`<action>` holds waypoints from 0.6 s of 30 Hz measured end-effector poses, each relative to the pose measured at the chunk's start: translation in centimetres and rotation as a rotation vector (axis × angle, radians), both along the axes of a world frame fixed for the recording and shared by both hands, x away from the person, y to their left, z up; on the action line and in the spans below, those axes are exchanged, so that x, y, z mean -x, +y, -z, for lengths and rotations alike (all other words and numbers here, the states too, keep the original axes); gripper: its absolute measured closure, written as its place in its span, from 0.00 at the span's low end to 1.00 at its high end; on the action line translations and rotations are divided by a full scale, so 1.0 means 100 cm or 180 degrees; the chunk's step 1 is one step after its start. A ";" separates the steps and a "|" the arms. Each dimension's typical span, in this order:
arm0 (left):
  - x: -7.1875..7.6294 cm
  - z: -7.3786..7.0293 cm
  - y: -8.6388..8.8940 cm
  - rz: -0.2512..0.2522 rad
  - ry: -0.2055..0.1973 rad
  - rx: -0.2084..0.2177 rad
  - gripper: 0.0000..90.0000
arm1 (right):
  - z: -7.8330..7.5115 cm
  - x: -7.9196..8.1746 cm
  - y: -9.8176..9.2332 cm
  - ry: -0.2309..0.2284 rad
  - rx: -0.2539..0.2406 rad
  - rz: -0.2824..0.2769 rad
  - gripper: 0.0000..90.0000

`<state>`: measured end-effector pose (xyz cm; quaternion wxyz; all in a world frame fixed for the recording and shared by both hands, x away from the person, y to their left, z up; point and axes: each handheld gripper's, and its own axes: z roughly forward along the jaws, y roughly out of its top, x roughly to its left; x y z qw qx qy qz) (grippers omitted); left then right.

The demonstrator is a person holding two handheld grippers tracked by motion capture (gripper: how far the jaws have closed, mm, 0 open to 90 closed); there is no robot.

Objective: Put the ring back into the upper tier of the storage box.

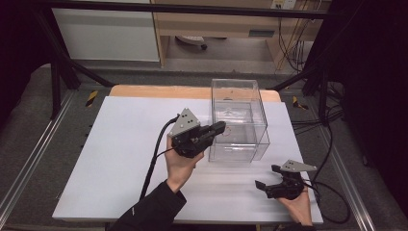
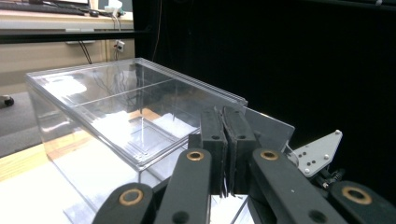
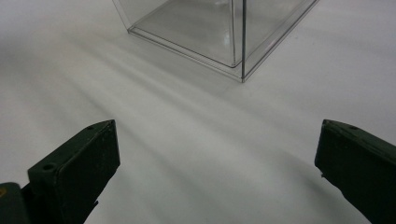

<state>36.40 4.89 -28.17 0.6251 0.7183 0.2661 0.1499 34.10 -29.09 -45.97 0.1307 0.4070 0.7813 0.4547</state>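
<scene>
Clear box on the table, your two hand-held grippers beside it

The table (image 1: pixel 120 159) carries the box (image 1: pixel 238 120) right of centre, toward the far edge. Your left hand-held gripper (image 1: pixel 219 129), jaws closed on nothing, sits at its left wall; your right hand-held gripper (image 1: pixel 267 177) rests spread wide, near right.

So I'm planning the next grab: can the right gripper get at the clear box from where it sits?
Probably yes. The right gripper rests on the white table with jaws open, and bare surface lies between it and the clear box; the left gripper is at the box's other side.
</scene>
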 end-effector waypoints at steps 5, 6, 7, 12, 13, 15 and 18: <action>-0.004 0.002 -0.007 0.0021 0.0036 -0.0086 0.97 | 0.000 0.000 0.000 0.0000 -0.0003 0.0000 0.01; -0.004 0.003 -0.008 0.0026 0.0049 -0.0098 0.97 | 0.000 0.000 0.000 0.0004 0.0003 -0.0004 0.01; -0.005 0.004 -0.009 0.0030 0.0053 -0.0114 0.97 | 0.000 0.000 0.000 0.0002 0.0004 -0.0004 0.01; -0.007 0.009 -0.011 0.0075 0.0087 -0.0191 0.97 | 0.000 0.000 0.000 0.0000 -0.0007 0.0002 0.01; -0.007 0.010 -0.011 0.0079 0.0091 -0.0217 0.97 | 0.000 0.000 0.000 0.0002 -0.0005 0.0002 0.00; -0.009 0.012 -0.012 0.0082 0.0132 -0.0240 0.97 | 0.000 0.000 0.000 0.0000 -0.0004 0.0002 0.01; -0.011 0.015 -0.013 0.0101 0.0178 -0.0276 0.97 | 0.000 0.000 0.000 0.0001 -0.0005 0.0002 0.00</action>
